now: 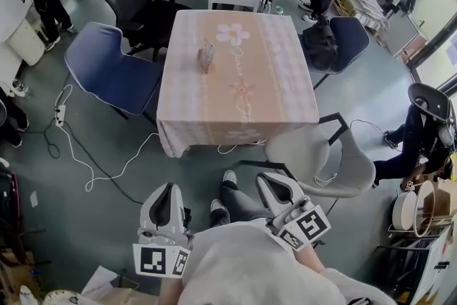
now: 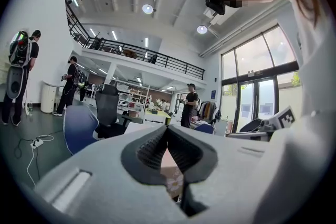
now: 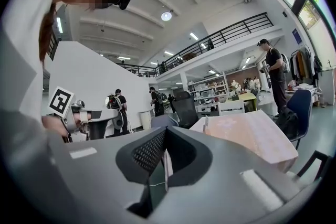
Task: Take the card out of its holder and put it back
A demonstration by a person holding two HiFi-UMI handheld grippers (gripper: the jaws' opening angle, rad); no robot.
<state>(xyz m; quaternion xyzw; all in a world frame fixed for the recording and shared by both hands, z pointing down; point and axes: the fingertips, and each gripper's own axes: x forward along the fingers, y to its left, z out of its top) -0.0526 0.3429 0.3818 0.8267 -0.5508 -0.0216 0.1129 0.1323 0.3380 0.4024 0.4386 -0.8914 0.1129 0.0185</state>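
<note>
both tools are down low in front of the person, side by side and pointing across open floor at the bench (image 1: 243,107)

left tool (image 1: 166,188) is clenched. In the left gripper view the two jaws meet at the tips with nothing pinched between them, and through the gap under the tips you only get a bit of the pink bench cloth

right tool (image 1: 275,179) is the same, clamped tight and empty. In the right gripper view its jaws are pressed together at the tips

the holder (image 1: 206,55) stands upright on the bench, well ahead of both tools and roughly on a line between them, a bit closer to the left tool's side. Neither tool is anywhere near touching it. From the right tool it shows as a small upright sliver (image 3: 206,124) just above and to the right of the jaw tips, on the bench's left part. The card itself is too small to tell apart from the holder here

the person's shoes (image 1: 229,177) sit between the two tools. A grey chair (image 1: 321,153) is just ahead of the right tool at the bench's near corner, and a blue chair (image 1: 107,71) is ahead and out to the left of the left tool
</note>
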